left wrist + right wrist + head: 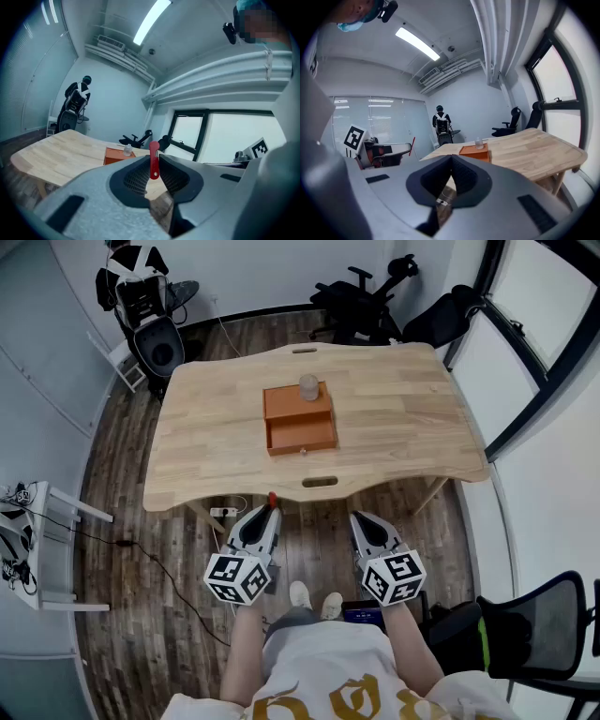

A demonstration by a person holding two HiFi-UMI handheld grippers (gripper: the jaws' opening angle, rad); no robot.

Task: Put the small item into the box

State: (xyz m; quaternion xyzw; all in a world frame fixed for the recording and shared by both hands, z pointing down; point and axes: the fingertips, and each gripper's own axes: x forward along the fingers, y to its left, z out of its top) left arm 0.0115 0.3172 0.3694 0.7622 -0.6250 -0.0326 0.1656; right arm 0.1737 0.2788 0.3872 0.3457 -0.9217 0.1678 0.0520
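Note:
An orange box (pixel 300 418) stands in the middle of the wooden table (pixel 216 437), its drawer pulled out toward me. A small clear bottle (pixel 308 386) sits on top of the box. Both grippers hang below the table's near edge, over the floor. My left gripper (pixel 271 513) is shut on a thin red item (pixel 273 498); in the left gripper view the red item (pixel 153 163) sticks up between the jaws, with the box (pixel 116 155) far ahead. My right gripper (pixel 359 519) is shut with nothing in it; its view shows the jaws (pixel 451 160) pressed together and the box (pixel 475 151) beyond.
Black office chairs (pixel 361 296) stand behind the table, another chair (pixel 155 334) at the back left, and a mesh chair (pixel 539 624) at my right. A white rack (pixel 37 549) is at the left. A power strip (pixel 223 512) and cable lie on the floor under the table's edge.

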